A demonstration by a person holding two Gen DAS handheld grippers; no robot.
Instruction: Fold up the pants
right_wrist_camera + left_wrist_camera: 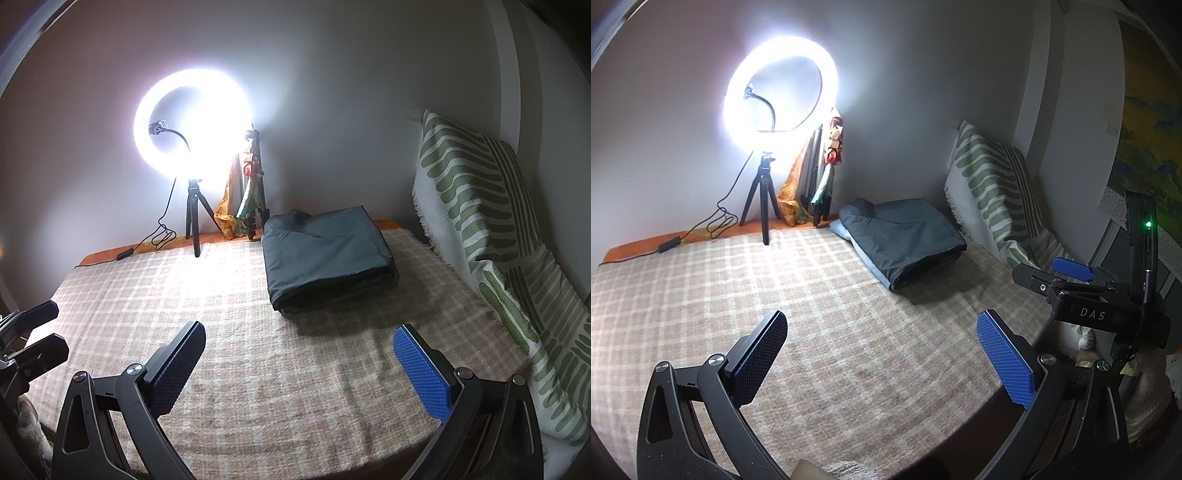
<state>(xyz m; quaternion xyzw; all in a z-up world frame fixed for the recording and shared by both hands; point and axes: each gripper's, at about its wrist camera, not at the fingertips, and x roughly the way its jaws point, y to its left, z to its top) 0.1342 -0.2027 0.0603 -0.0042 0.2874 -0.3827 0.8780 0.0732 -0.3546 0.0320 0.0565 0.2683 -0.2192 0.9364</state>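
Note:
Dark grey pants (pixel 905 236) (pixel 325 254) lie folded into a flat rectangle on the checked beige blanket (pixel 812 295) (pixel 240 295), at the far right near the wall. In the left wrist view a paler blue cloth (pixel 866 258) shows under their near edge. My left gripper (pixel 881 321) is open and empty, hovering over the blanket well short of the pants. My right gripper (pixel 299 332) is open too, nothing between its fingers, with the pants straight ahead. Each gripper shows in the other's view: the right gripper (pixel 1063 277) at the right, the left gripper (pixel 48 326) at the left edge.
A lit ring light on a small tripod (pixel 764 206) (pixel 194 221) stands at the back, its cable (pixel 716 221) trailing left along the wall. Colourful cloths (pixel 827 173) hang in the corner. A green-striped cushion (pixel 993 192) (pixel 491 236) lines the right side. The bed's front edge is near.

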